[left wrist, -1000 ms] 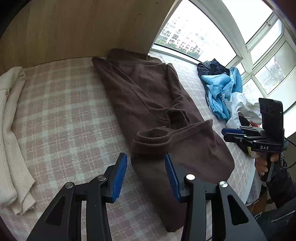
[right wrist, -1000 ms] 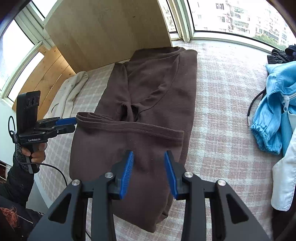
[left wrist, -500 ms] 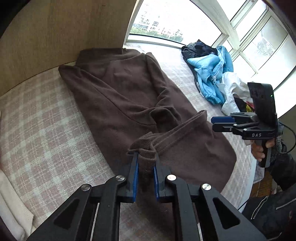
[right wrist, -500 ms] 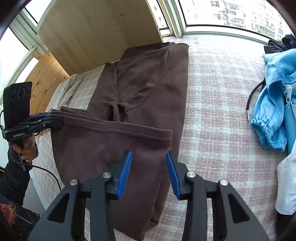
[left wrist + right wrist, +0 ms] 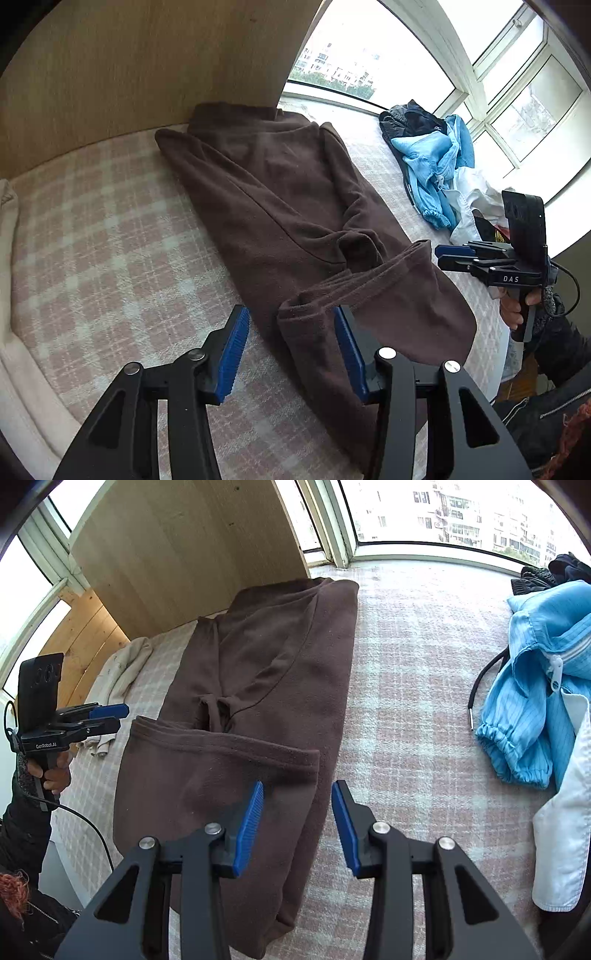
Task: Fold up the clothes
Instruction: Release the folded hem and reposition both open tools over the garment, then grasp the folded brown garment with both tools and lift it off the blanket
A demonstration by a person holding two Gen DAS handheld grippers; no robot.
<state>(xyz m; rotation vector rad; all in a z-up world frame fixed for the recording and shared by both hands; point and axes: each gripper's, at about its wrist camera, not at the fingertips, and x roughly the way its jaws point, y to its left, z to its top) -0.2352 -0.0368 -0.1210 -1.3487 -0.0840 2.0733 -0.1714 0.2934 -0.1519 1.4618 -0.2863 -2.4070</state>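
A pink-and-white checked bed cover (image 5: 110, 236) fills the scene, with a pale wooden panel (image 5: 192, 542) at its far end and tall windows (image 5: 443, 513) showing apartment blocks outside.

The left gripper (image 5: 291, 339) stands wide open and holds nothing. Its right blue pad is touching or just beside the rolled hem corner of the one brown garment (image 5: 280, 206); its left pad is over bare cover. In the right wrist view the same gripper (image 5: 110, 718) appears at the garment's left edge, gripped by a hand (image 5: 51, 775) in a dark sleeve.

The right gripper (image 5: 297, 818) is also wide open and empty. Its left pad lies over the brown cloth, its right pad over the checked cover, so the garment's right edge runs between them. In the left wrist view this gripper (image 5: 448, 258) hangs just off the hem's far corner, apart from the cloth.

The brown garment lies lengthwise down the middle of the bed, its near end doubled back so a hem band (image 5: 225, 744) crosses it from side to side. A knot-like bunch of fabric sits just beyond that band.

Other clothes: one cream knit piece (image 5: 122, 668) folded at the left side, and a heap at the right with one light blue jacket (image 5: 535, 679), one white piece (image 5: 561, 834) and dark items (image 5: 410, 118) behind.
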